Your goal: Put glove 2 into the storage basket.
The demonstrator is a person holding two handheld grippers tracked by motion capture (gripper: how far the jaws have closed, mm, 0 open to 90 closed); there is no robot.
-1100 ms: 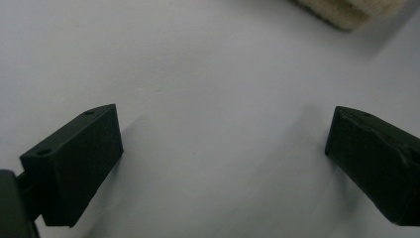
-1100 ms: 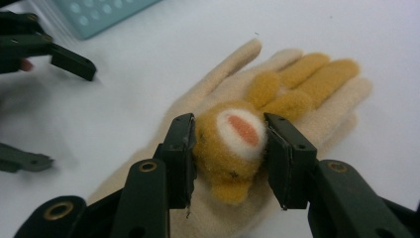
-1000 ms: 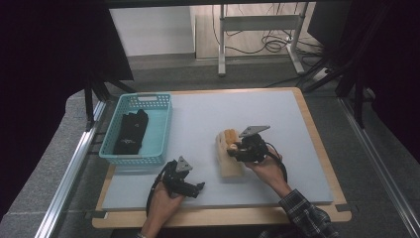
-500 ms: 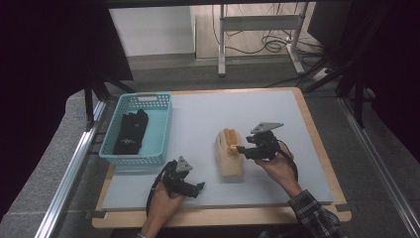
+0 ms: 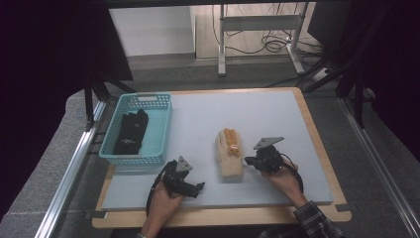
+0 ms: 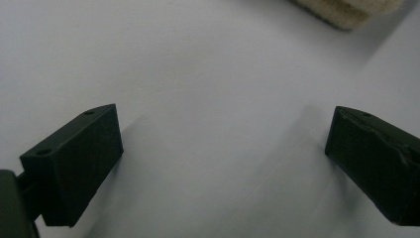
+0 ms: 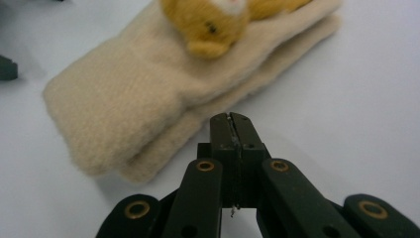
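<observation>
A cream fuzzy pair of mittens [image 5: 229, 157] lies stacked on the grey mat, with an orange-brown bear face [image 5: 231, 138] on its far end. In the right gripper view the mittens [image 7: 133, 104] and bear [image 7: 208, 20] lie just ahead of my right gripper [image 7: 231, 124], which is shut on nothing. From above, the right gripper [image 5: 248, 161] sits just right of the mittens, apart from them. My left gripper [image 5: 198, 188] rests low near the mat's front, left of the mittens. Its jaws stand wide open over bare mat [image 6: 223, 144], with a mitten corner [image 6: 346, 10] at the top edge.
A teal plastic basket [image 5: 132, 157] stands at the mat's left side with a dark pair of gloves [image 5: 130, 131] inside. The wooden table edge [image 5: 218, 217] runs along the front. Metal rails flank the table on both sides.
My right gripper has drawn back from the mittens, to the right and toward the person, and is now shut beside them. The left gripper has stayed put.
</observation>
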